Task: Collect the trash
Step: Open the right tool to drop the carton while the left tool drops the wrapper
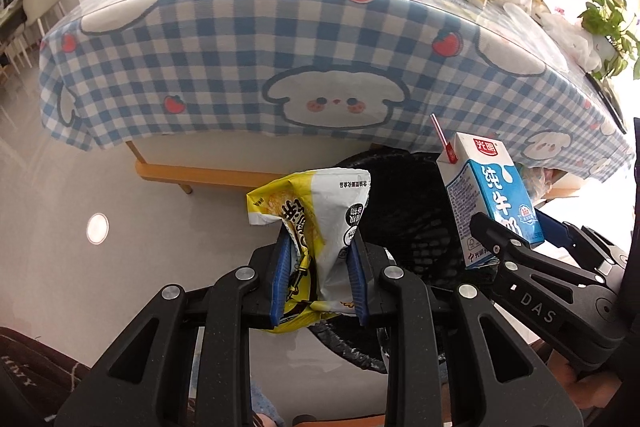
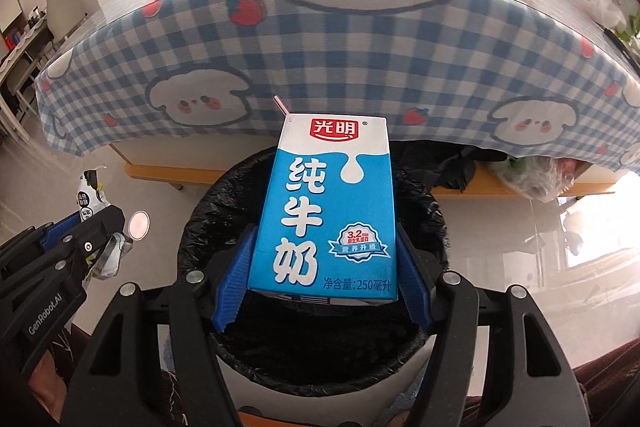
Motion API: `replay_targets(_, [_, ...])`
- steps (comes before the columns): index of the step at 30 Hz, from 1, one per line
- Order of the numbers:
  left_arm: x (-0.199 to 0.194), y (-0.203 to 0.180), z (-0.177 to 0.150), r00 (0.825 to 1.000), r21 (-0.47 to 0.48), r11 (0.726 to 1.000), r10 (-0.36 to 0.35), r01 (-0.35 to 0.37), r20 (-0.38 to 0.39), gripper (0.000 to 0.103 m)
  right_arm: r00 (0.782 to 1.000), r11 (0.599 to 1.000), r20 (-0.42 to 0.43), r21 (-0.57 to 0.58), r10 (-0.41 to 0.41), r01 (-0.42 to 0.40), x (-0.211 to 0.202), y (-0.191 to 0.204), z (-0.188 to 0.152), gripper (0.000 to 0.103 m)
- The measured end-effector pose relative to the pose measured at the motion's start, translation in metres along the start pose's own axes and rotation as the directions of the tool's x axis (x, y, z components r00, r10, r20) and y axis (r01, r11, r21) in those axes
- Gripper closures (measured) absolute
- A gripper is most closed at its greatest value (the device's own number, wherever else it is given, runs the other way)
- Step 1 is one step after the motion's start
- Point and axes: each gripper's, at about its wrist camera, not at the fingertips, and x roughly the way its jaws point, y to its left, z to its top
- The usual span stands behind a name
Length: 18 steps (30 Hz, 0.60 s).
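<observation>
Left hand-held gripper (image 1: 320,267) clamps snack wrapper (image 1: 320,219); right hand-held gripper (image 2: 320,287) grasps milk carton (image 2: 324,211) over bin (image 2: 312,355).

Milk carton (image 2: 324,211): blue and white, red logo patch, white lettering, pink-and-white striped straw (image 2: 280,105). Snack wrapper (image 1: 316,227): yellow and white with black print; bin bag (image 2: 320,339): glossy black; both tools black with blue ribbed pads (image 2: 232,287). Counter cloth (image 1: 240,59): blue-and-white check, white cartoon puppies, red strawberries; floor (image 1: 80,227): pale glossy grey.
</observation>
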Motion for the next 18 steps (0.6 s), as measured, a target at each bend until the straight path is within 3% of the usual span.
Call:
replay_targets(13, [0.007,-0.01,-0.001,1.0,0.019,1.0,-0.007,0.008,-0.007,0.078,0.999,0.999,0.013,0.038,-0.037,0.036,-0.001,-0.014,-0.002,0.009])
replay_targets(18, [0.013,-0.021,-0.001,1.0,0.034,0.999,-0.02,0.021,-0.017,0.078,0.997,0.994,0.008,0.078,-0.074,0.073,-0.006,-0.035,-0.006,0.008])
